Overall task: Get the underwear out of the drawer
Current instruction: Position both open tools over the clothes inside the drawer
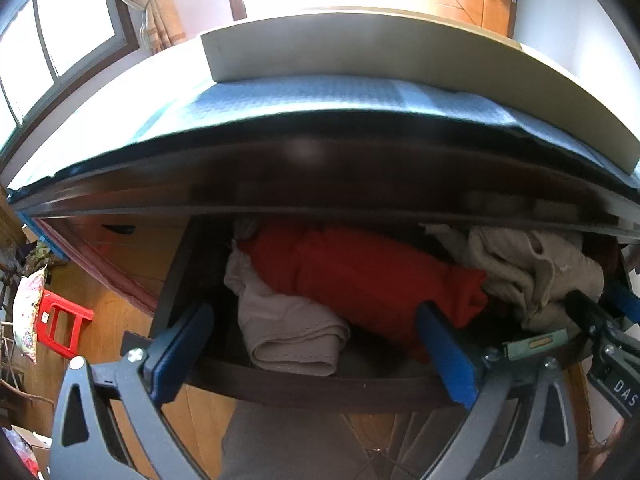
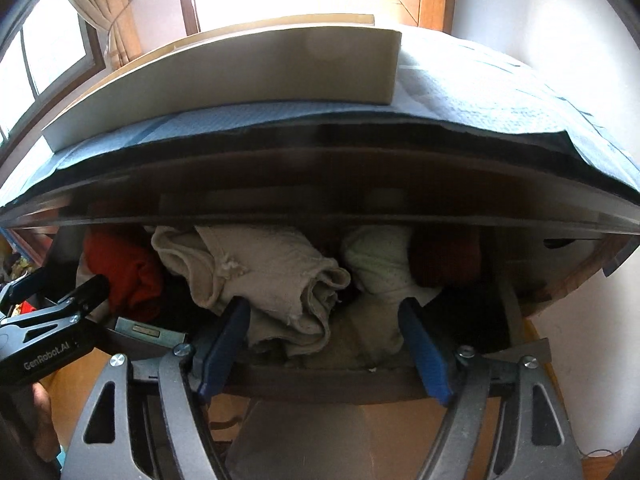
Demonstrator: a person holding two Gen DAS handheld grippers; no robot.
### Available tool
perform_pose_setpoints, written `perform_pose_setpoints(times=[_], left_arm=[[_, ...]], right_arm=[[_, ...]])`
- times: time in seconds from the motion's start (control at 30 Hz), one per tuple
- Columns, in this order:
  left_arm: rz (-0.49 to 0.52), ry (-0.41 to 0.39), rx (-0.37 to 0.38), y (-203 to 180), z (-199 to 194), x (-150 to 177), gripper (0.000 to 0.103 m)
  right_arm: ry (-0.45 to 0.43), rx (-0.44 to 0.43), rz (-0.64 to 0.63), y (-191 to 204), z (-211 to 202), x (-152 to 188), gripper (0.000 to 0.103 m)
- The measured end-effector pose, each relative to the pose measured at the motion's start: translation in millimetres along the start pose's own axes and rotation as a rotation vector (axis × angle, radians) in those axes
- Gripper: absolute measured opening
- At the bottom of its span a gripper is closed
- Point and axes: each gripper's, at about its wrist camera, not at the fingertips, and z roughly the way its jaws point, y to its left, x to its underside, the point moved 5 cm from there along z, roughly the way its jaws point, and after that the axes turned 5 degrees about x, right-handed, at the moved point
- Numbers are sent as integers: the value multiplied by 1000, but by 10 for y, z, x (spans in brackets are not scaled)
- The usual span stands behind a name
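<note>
A dark wooden drawer [image 1: 304,384] stands open and holds folded underwear. In the left wrist view a red piece [image 1: 360,276] lies in the middle, a pale pinkish piece [image 1: 288,328] in front of it, a beige piece [image 1: 532,272] at right. My left gripper [image 1: 316,344] is open just above the drawer's front edge, around the pinkish and red pieces. In the right wrist view my right gripper [image 2: 326,340] is open over the beige piece [image 2: 276,280]. A pale green piece [image 2: 380,264], a dark red piece [image 2: 444,256] and the red piece [image 2: 124,272] lie beside it.
The desktop [image 1: 320,152] overhangs the drawer, covered by a blue-grey mat [image 2: 460,92] with a flat white box [image 1: 360,48] on it. A red plastic stool [image 1: 60,324] stands on the wooden floor at left. The other gripper's body shows at each view's edge [image 2: 52,340].
</note>
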Motion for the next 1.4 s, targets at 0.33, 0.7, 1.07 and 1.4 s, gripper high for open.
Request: perform_pose_setpoints(times=[0.33,0.7,1.07,1.4], left_arm=[[1,-8,1,12,-42,109,102],[2,7,9,8,-73,176,102],[3,13,12,11,-106,256,102],[4,20,18,-18,-145,314,102]], right_arm=[[-17,6,-1,53,14,-47,80],[-12,-8,-5,38,106,-29,80],[-9,-20,-11,24,138,-54,81],[-3,-28,-17,16,103,-67,81]])
